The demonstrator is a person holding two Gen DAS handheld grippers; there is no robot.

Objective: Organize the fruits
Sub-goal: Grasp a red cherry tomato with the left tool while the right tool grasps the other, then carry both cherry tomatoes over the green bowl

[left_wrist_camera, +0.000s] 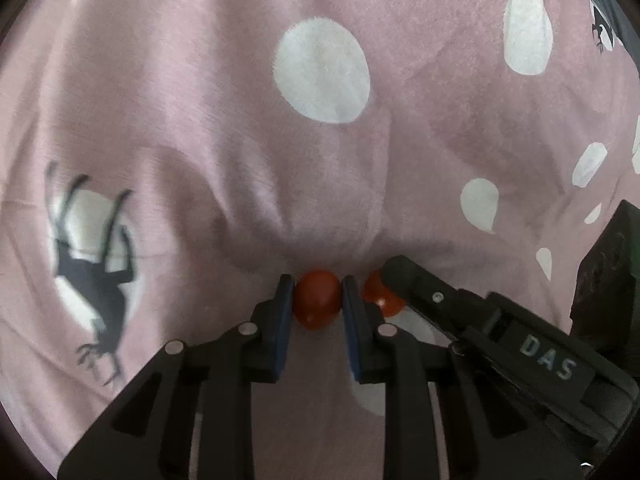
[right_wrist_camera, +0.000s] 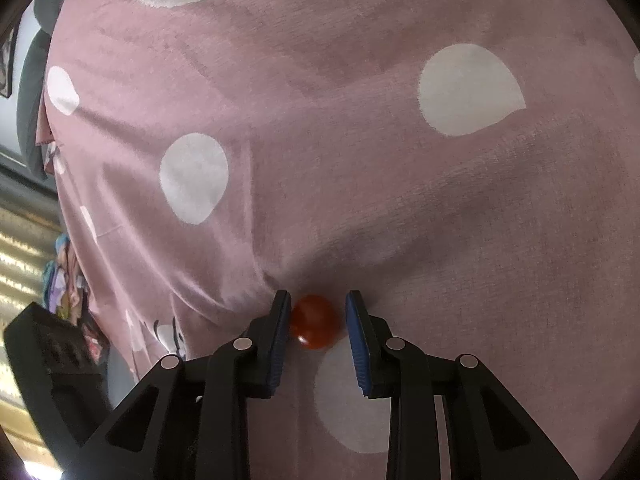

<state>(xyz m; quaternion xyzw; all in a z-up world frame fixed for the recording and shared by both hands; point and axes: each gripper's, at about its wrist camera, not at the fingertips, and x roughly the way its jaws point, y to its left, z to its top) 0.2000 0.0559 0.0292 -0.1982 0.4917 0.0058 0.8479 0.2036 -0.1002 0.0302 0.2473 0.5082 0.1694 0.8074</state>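
In the left wrist view my left gripper [left_wrist_camera: 317, 296] is shut on a small red cherry tomato [left_wrist_camera: 317, 299]; both blue pads touch its sides, and it rests low on the pink dotted blanket [left_wrist_camera: 200, 120]. A second red tomato [left_wrist_camera: 380, 294] lies just to the right, partly hidden by the black finger of my right gripper [left_wrist_camera: 404, 276]. In the right wrist view my right gripper [right_wrist_camera: 318, 312] straddles that tomato [right_wrist_camera: 314, 322]. The left pad touches it and a small gap shows at the right pad [right_wrist_camera: 358, 344], so the jaws stand open around it.
The soft pink blanket with white dots [right_wrist_camera: 468, 88] and a black deer print [left_wrist_camera: 96, 264] fills both views, creased around the tomatoes. The blanket's edge with clutter and a striped floor [right_wrist_camera: 24, 248] lies at the left of the right wrist view.
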